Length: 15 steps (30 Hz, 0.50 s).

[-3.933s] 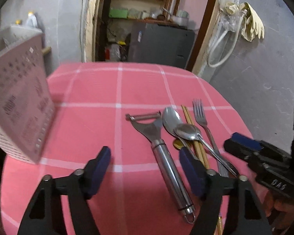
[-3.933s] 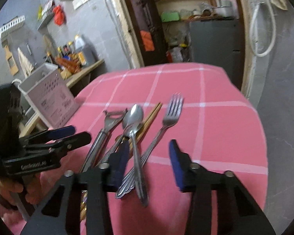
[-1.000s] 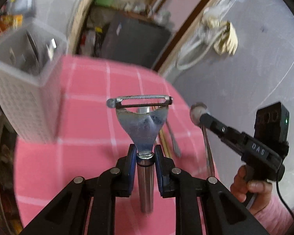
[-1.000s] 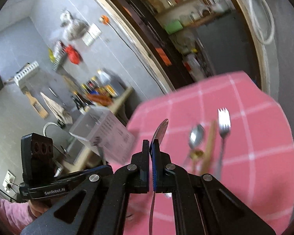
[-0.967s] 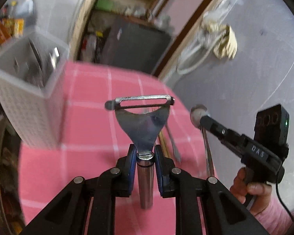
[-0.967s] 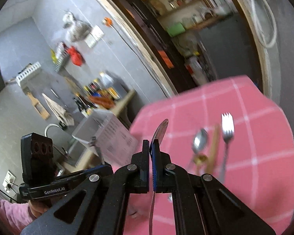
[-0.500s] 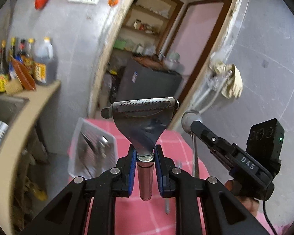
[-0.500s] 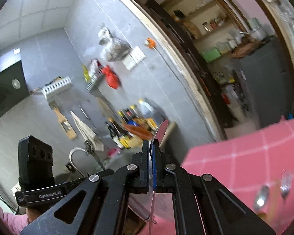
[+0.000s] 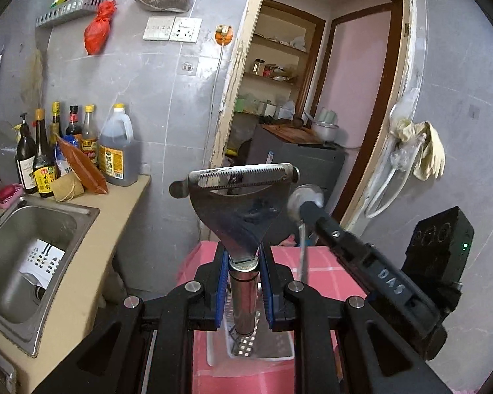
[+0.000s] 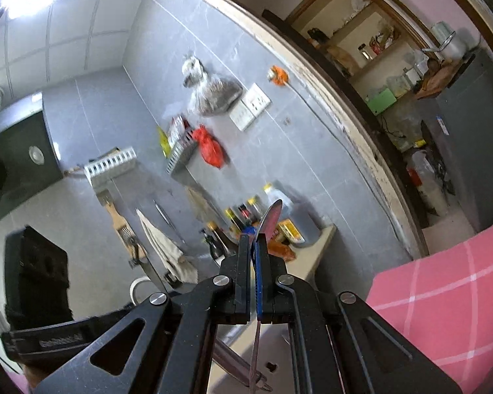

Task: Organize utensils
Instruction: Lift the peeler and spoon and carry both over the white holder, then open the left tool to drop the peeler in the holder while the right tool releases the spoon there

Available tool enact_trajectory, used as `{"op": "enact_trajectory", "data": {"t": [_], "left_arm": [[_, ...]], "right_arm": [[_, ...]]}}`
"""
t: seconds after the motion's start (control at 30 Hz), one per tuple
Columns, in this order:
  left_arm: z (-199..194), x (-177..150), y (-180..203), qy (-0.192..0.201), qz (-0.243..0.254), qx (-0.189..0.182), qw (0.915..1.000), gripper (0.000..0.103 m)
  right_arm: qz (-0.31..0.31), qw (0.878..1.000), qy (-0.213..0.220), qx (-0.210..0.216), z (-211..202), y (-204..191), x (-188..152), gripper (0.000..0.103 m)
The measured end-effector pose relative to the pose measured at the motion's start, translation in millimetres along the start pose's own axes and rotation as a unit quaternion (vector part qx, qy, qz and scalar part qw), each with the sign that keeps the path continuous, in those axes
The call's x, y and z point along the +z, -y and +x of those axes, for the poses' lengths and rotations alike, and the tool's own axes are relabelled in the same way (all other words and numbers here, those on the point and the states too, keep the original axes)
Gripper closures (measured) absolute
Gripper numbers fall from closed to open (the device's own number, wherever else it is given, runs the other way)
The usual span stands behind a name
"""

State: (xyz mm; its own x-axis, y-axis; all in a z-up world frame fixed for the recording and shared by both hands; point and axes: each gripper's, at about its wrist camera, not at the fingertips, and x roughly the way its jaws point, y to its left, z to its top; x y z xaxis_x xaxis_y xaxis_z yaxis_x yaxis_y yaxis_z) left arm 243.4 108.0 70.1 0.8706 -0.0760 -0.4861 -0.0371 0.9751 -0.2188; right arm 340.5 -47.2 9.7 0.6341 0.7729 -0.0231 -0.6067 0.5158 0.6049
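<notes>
One peeler in left tongs, one spoon in right tongs

Your left gripper holds the peeler right over the basket; its mouth below is partly filled with utensils. At 2 o'clock the right gripper with its spoon crowds close. At 9 o'clock the counter and sink block.

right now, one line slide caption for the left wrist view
Left tool holds a steel Y-shaped peeler upright above a white plastic utensil basket.
</notes>
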Motion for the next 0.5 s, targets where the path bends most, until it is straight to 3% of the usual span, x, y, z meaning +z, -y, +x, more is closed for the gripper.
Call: {"op": "enact_trajectory", "data": {"t": [0.5], "left_arm": [[34, -30, -10, -0.042, -0.031, -0.009, 0.9986, 0.085]], "right_arm": [[-0.062, 0.996, -0.055, -0.037, -9, 10, -20, 0.1]]}}
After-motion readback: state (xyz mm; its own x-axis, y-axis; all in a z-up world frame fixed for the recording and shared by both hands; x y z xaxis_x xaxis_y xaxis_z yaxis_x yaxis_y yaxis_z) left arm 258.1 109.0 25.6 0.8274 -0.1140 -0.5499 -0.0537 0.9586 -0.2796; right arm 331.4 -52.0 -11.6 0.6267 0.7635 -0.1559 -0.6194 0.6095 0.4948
